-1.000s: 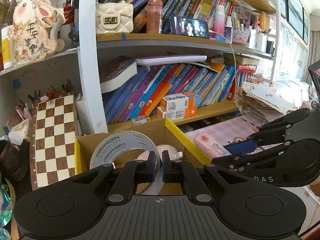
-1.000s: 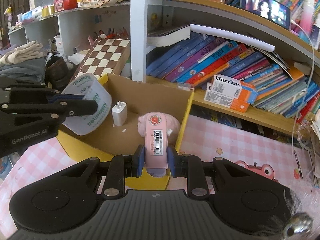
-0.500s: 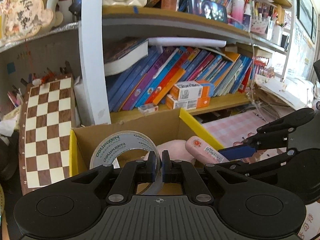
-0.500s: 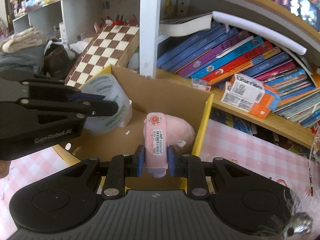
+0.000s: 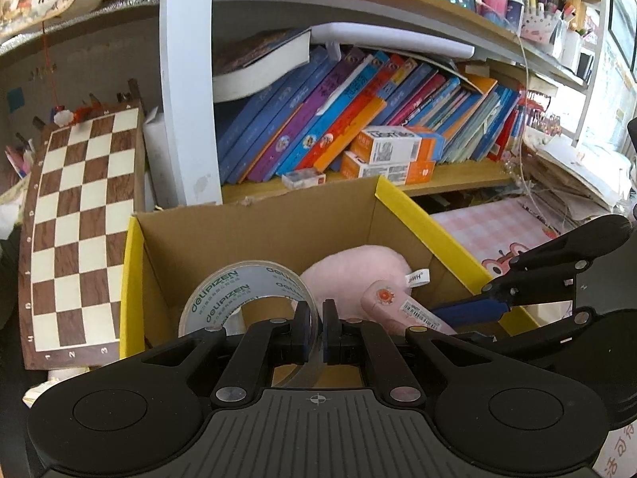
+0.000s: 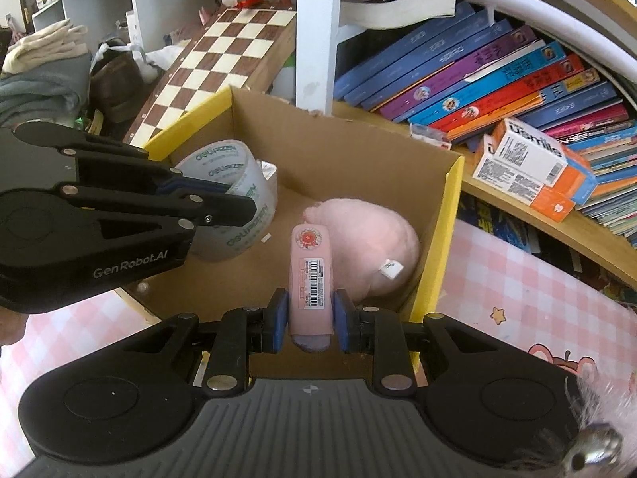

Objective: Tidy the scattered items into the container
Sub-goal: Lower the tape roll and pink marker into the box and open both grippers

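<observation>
Fingers (image 5: 299,328) pinch tape roll (image 5: 239,290) wall; pink case (image 6: 310,275) clamped over box (image 6: 434,239)

The left claw (image 5: 315,328) sits at the lower centre of its own view, its blue-padded fingers (image 5: 301,328) nearly together, pinching a thin wall between them. In the right wrist view it reaches in from the left edge. The right claw (image 6: 310,320), at lower centre there, has its fingers (image 6: 278,320) clamped on a narrow pink body.
</observation>
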Motion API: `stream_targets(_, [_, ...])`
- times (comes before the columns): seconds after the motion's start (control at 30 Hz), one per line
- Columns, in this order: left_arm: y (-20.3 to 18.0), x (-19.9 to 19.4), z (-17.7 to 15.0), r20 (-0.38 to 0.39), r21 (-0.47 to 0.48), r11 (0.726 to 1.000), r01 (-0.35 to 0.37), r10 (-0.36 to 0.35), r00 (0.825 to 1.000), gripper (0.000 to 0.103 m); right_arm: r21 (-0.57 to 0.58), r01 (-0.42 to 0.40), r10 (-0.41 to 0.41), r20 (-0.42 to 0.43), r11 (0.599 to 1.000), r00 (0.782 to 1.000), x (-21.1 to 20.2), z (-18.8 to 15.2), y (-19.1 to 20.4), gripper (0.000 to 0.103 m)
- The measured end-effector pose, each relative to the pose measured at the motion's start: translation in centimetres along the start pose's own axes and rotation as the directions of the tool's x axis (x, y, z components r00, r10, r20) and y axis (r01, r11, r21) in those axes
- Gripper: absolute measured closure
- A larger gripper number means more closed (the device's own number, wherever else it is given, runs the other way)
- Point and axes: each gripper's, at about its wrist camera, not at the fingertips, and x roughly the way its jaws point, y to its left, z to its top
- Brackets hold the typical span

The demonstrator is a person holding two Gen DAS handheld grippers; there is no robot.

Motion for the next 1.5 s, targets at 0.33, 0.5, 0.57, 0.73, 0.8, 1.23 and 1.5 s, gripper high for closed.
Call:
stream_targets(0.33, [0.8, 1.2, -0.8, -0.055, -0.016, 1.000, 0.004, -0.005, 0.998, 0.098, -0.001, -0.023, 0.023, -0.023, 1.000, 0.999, 1.0, 0.0, 0.0, 0.080])
stream_targets(0.5, [0.9, 1.6, -0.9, -0.062, -0.019, 1.000, -0.001, 0.000, 0.998, 0.098, 0.008, -0.039, 0.039, -0.030, 0.999, 0.999, 1.1, 0.2, -0.2, 0.080])
stream_targets(0.57, [1.0, 1.7, -1.0, -0.065, -0.019, 1.000, -0.003, 0.002, 0.998, 0.098, 0.018, -0.049, 0.050, -0.037, 0.999, 0.998, 1.2, 0.3, -0.3, 0.080])
stream_targets(0.73, [1.6, 1.9, -1.3, -0.082, -0.024, 0.999, -0.022, 0.020, 0.996, 0.098, 0.039, -0.084, 0.086, -0.049, 0.996, 0.995, 1.3, 1.2, -0.6, 0.080])
stream_targets(0.8, [1.8, 1.9, -1.3, -0.082, -0.026, 0.999, -0.027, 0.025, 0.996, 0.098, 0.032, -0.087, 0.089, -0.057, 0.996, 0.994, 1.6, 1.5, -0.5, 0.080])
stream_targets(1.23, [2.1, 2.5, -1.4, -0.097, -0.028, 0.999, -0.033, 0.031, 0.995, 0.098, 0.025, -0.112, 0.114, -0.136, 0.993, 0.984, 4.3, 2.0, -0.7, 0.080])
stream_targets(1.5, [2.1, 2.8, -1.5, -0.107, -0.026, 0.999, -0.032, 0.029, 0.994, 0.098, 0.030, -0.108, 0.111, -0.146, 0.994, 0.983, 5.0, 2.0, -0.9, 0.080])
